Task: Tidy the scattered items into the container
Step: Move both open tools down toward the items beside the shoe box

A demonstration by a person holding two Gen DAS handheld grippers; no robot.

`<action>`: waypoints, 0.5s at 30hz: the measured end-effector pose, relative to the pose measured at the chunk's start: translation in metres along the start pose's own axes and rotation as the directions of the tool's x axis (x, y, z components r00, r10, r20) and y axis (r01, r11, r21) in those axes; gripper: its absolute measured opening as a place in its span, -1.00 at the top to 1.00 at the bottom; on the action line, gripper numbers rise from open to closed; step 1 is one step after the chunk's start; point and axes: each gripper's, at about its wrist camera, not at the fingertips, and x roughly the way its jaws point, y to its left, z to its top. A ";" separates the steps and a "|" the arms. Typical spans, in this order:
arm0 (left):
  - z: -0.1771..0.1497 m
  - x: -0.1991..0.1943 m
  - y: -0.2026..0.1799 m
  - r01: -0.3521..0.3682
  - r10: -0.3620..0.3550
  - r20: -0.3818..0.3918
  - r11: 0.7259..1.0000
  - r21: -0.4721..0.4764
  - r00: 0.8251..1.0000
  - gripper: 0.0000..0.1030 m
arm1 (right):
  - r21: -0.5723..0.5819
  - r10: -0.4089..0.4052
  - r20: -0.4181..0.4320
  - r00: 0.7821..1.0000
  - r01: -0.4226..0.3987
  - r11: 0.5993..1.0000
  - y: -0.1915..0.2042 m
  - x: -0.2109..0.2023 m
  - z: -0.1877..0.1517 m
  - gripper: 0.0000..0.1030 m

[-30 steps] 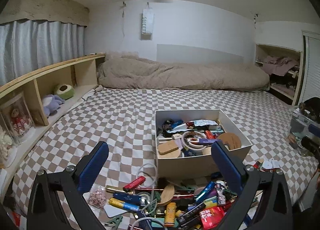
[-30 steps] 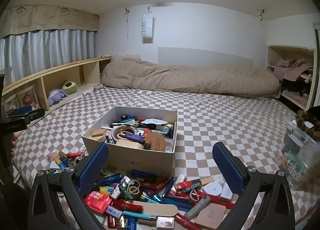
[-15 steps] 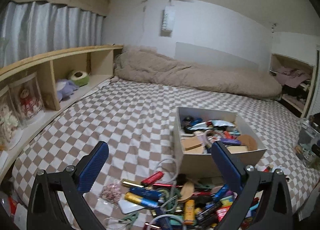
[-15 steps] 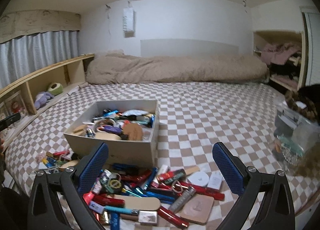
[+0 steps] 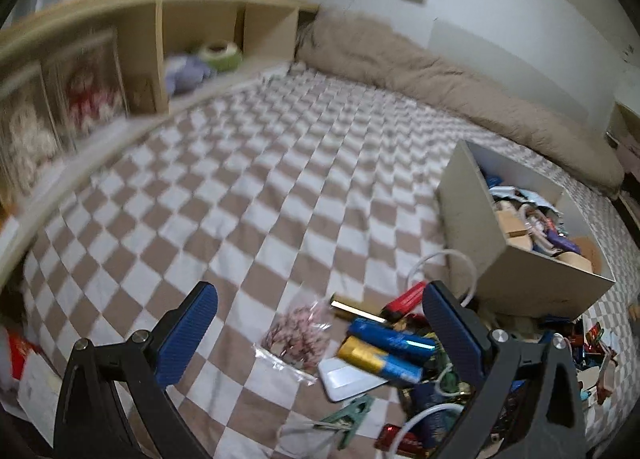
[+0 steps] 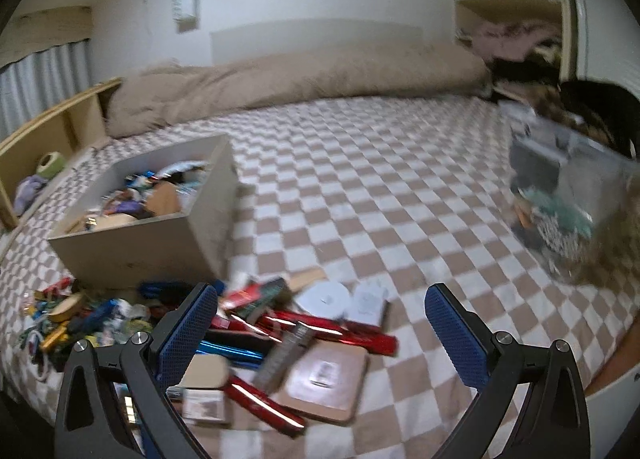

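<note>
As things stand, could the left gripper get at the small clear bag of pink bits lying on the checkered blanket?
Probably yes. The left gripper is open and empty, and the clear bag lies between its fingers' line of sight, at the pile's edge with nothing on top.

An open beige box (image 6: 144, 247), already partly filled, sits on the checkered bedding, with a jumbled heap of batteries (image 5: 384, 355), red sticks (image 6: 320, 329) and what looks like a brown pad (image 6: 324, 383) just before it.
</note>
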 end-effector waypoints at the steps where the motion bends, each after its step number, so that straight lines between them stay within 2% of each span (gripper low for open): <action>1: -0.001 0.007 0.006 -0.009 0.008 -0.019 1.000 -0.015 1.000 -1.00 | 0.009 -0.013 -0.014 1.000 0.013 1.000 -0.006 0.006 -0.003 -1.00; 7: -0.003 0.038 0.041 -0.104 0.097 -0.090 0.991 -0.084 0.991 -1.00 | 0.057 -0.089 -0.106 0.990 0.095 0.994 -0.040 0.040 -0.021 -1.00; 11: -0.007 0.056 0.059 -0.168 0.151 -0.155 0.980 -0.104 0.976 -1.00 | 0.080 -0.131 -0.156 0.979 0.144 0.986 -0.058 0.059 -0.034 -1.00; 15: -0.010 0.074 0.070 -0.211 0.185 -0.215 0.972 -0.103 0.959 -1.00 | 0.130 -0.131 -0.206 0.970 0.160 0.978 -0.074 0.076 -0.044 -1.00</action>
